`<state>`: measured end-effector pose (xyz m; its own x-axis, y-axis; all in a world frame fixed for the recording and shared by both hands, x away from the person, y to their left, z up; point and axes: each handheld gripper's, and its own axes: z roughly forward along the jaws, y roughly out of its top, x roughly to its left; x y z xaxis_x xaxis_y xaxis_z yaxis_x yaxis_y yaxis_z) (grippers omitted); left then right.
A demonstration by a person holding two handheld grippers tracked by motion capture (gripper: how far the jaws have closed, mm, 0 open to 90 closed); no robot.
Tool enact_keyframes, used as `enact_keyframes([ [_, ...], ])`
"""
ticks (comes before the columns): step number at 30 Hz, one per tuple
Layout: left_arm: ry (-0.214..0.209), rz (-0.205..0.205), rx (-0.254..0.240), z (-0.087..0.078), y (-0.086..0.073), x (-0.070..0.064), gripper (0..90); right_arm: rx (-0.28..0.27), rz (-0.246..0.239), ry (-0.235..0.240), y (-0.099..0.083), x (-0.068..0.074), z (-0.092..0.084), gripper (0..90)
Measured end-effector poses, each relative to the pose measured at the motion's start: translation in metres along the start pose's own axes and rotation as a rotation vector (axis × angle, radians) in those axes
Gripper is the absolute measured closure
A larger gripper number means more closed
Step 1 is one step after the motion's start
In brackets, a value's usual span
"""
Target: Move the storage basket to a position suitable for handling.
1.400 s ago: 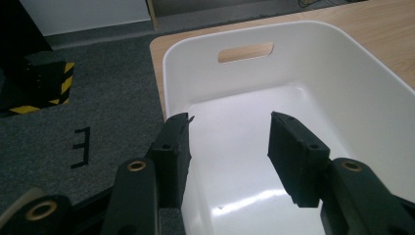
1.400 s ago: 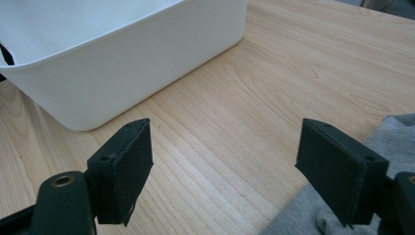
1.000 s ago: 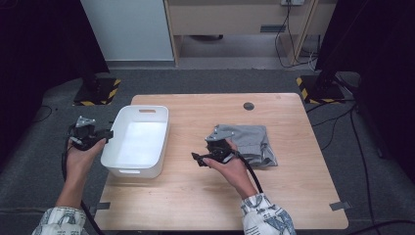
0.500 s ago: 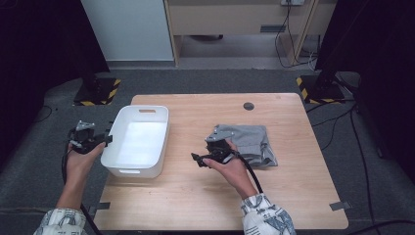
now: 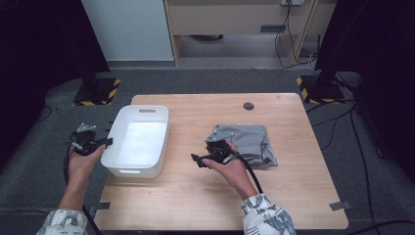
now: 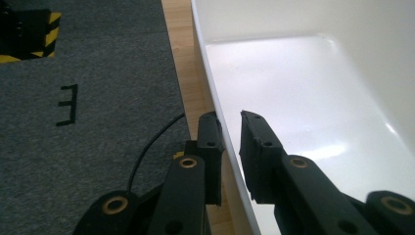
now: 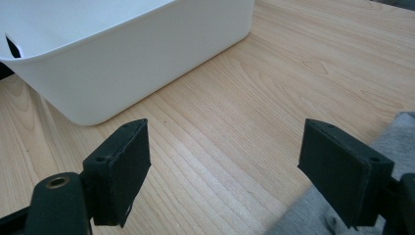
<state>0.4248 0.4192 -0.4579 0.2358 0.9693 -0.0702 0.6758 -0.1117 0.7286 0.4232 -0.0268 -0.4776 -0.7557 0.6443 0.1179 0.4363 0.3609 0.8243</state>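
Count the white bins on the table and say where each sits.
1. The white bin sits at the table's left edge, its left rim between the jaws of the left gripper. Nothing on the table looks able to hide another.

From my seat the white bin (image 5: pixel 139 142) looks like smooth moulded plastic, its inside glossy enough to throw glare. The table (image 5: pixel 195 200) under it is pale wood with a fine straight grain and a matt finish. The grey garment (image 5: pixel 249 142) reads as soft, matt knit cloth. Around the table, the floor (image 6: pixel 73 98) is rough grey carpet.
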Motion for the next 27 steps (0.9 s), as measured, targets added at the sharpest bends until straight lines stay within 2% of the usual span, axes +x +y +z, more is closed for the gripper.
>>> enact_keyframes([
  [3, 0.012, -0.01, -0.006, 0.0, -0.001, -0.002, 79.6, 0.0, -0.001, -0.001, 0.0, 0.0, 0.0, 19.0],
  [9, -0.009, -0.017, -0.021, 0.002, -0.002, -0.01, 79.4, 0.003, -0.003, 0.001, -0.001, 0.0, 0.0, 18.9],
  [15, -0.023, 0.002, -0.019, 0.006, 0.001, -0.021, 78.9, 0.001, -0.006, -0.002, -0.002, 0.0, -0.001, 18.5],
  [22, -0.037, 0.007, -0.023, 0.01, 0.003, -0.032, 78.6, -0.005, 0.004, -0.013, -0.003, -0.005, -0.004, 18.3],
  [27, -0.042, 0.018, -0.024, 0.011, 0.003, -0.037, 78.1, -0.006, 0.002, -0.033, -0.005, -0.009, -0.007, 19.2],
])
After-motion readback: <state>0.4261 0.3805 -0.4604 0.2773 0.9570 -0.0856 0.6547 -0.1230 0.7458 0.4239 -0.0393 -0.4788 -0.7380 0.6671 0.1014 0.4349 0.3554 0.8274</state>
